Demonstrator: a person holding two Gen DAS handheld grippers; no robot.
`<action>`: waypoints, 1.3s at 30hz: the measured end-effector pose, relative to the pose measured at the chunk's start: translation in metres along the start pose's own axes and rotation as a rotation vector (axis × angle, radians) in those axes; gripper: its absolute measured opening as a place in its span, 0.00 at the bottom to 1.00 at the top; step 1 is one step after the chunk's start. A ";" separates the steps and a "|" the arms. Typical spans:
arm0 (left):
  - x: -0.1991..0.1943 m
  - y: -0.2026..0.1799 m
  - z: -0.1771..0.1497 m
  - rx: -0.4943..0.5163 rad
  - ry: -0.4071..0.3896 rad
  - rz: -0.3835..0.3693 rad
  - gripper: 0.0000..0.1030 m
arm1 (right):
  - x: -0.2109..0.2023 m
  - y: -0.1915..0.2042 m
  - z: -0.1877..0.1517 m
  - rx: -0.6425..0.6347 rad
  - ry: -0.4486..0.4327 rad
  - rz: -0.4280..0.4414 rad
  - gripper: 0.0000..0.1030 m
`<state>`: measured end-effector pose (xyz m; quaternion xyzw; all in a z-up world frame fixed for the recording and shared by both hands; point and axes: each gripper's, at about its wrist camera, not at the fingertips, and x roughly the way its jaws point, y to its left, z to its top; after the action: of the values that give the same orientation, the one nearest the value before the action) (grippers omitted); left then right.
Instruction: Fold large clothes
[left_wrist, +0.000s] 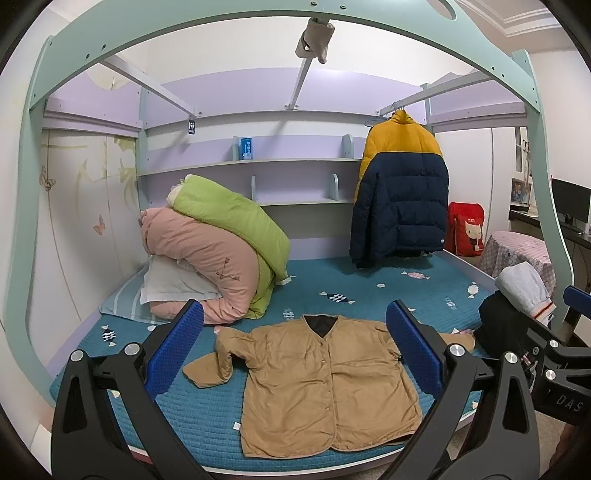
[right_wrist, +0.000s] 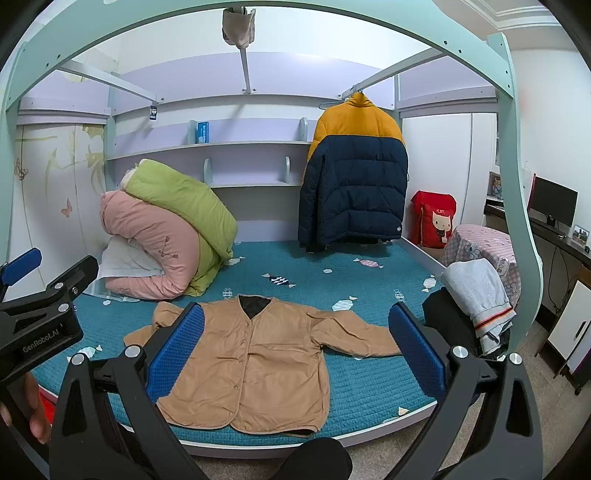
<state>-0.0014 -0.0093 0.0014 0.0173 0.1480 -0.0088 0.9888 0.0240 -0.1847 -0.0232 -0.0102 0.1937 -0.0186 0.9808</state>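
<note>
A tan buttoned jacket (left_wrist: 317, 384) lies flat, front up, on the teal bed cover (left_wrist: 207, 410), collar toward the wall; its left sleeve is bent back on itself, the right sleeve stretches out (right_wrist: 354, 338). My left gripper (left_wrist: 295, 343) hovers above the bed's front edge, open, its blue pads wide apart with nothing between them. My right gripper (right_wrist: 297, 343) is open too, held over the jacket (right_wrist: 251, 365) from the front and apart from it. The left gripper's body (right_wrist: 40, 314) shows at the left edge of the right wrist view, with a hand below it.
Rolled pink and green quilts (left_wrist: 218, 251) are piled on a pillow at the back left. A yellow-and-navy puffer coat (left_wrist: 400, 192) hangs at the back right. A heap of grey and dark clothes (right_wrist: 476, 306) sits on the bed's right corner. A pale green bed frame (left_wrist: 74, 62) arches overhead.
</note>
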 end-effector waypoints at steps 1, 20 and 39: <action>-0.001 0.001 0.000 0.000 -0.003 -0.003 0.96 | 0.000 0.000 -0.001 0.000 0.000 0.000 0.93; -0.005 0.004 -0.001 -0.008 -0.008 -0.017 0.96 | -0.003 0.000 -0.005 0.003 0.002 0.000 0.93; -0.007 0.003 0.002 -0.007 -0.008 -0.017 0.96 | -0.006 0.005 -0.003 0.003 -0.010 -0.001 0.93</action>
<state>-0.0074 -0.0058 0.0050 0.0127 0.1440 -0.0170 0.9893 0.0170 -0.1795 -0.0239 -0.0088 0.1890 -0.0194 0.9817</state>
